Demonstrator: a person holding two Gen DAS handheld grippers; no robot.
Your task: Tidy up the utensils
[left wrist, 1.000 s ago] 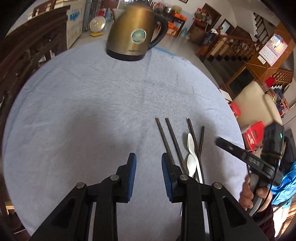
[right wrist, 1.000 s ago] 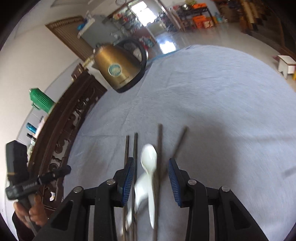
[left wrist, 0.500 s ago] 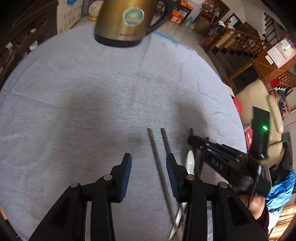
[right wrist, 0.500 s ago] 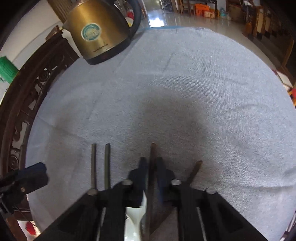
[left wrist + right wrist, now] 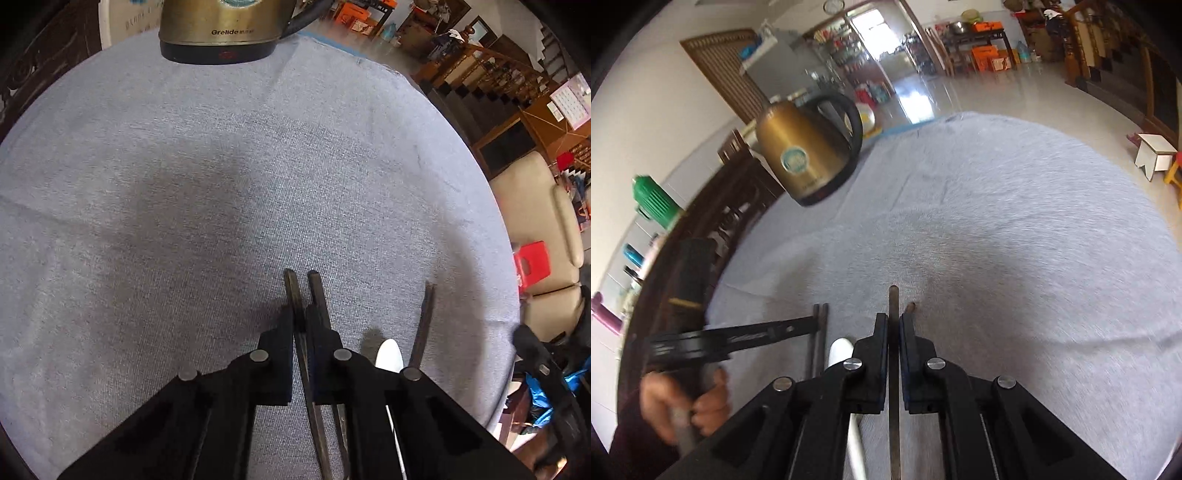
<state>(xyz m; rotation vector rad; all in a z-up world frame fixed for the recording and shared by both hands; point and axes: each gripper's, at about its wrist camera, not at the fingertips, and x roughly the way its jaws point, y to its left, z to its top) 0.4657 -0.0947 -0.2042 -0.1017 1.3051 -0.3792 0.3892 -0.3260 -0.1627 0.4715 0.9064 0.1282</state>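
Left wrist view: the left gripper (image 5: 300,314) pinches one dark slender chopstick (image 5: 291,291) lying on the grey-clothed tabletop (image 5: 221,184), near a white spoon (image 5: 388,354).

Right wrist view: the right gripper (image 5: 894,325) has its fingers clamped on another dark chopstick (image 5: 894,302). Pairing is under way; each stick next needs lifting and aligning.

I see a brass-coloured metal electric kettle (image 5: 225,29) at the far edge of the round bench under grey cloth (image 5: 184,206); cream sofa (image 5: 535,236), red plastic stool (image 5: 532,264) beyond.
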